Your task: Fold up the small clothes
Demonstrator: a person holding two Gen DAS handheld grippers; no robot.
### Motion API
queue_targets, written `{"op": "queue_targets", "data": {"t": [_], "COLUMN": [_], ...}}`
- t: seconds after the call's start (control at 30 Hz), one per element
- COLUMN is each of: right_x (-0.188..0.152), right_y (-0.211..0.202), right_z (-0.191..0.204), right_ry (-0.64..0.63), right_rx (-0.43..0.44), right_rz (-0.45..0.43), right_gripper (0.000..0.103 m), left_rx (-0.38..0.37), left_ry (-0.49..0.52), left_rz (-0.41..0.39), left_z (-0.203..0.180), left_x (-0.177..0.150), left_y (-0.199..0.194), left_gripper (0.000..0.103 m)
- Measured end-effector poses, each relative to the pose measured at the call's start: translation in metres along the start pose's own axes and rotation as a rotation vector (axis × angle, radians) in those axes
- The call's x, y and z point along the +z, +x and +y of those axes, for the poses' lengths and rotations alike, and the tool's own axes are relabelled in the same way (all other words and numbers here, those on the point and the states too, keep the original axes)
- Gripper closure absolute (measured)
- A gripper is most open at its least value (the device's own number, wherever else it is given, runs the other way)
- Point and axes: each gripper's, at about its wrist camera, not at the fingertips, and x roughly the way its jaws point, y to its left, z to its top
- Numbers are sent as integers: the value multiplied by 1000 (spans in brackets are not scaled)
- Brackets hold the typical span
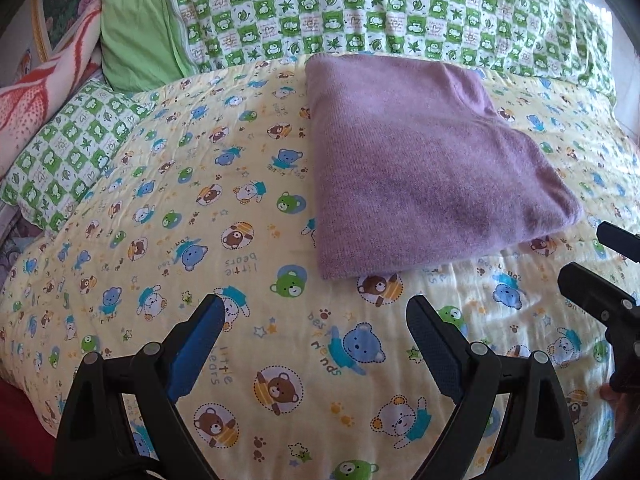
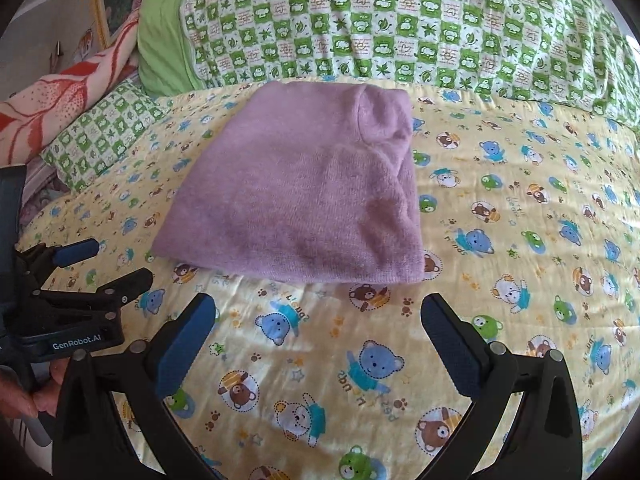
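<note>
A purple knitted garment lies folded into a compact rectangle on the yellow bear-print sheet; it also shows in the right wrist view. My left gripper is open and empty, hovering over the sheet just short of the garment's near edge. My right gripper is open and empty, also just short of the near edge. The right gripper shows at the right edge of the left wrist view, and the left gripper at the left edge of the right wrist view.
A green-and-white checked quilt is piled along the back of the bed. A matching pillow and a red-and-white blanket lie at the left.
</note>
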Motion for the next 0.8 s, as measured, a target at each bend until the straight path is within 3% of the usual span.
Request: {"op": "queue_targets", "data": {"t": [0.8], "right_x": [11], "right_y": [2], "right_z": [7], "right_ry": [-25], "right_rx": [20], "right_rz": [-18], "right_gripper": [1], "left_rx": [-19], "left_ry": [-21], "left_rz": [-48], "left_z": [-5], "left_x": [11], "left_y": [-15], "left_gripper": [10]}}
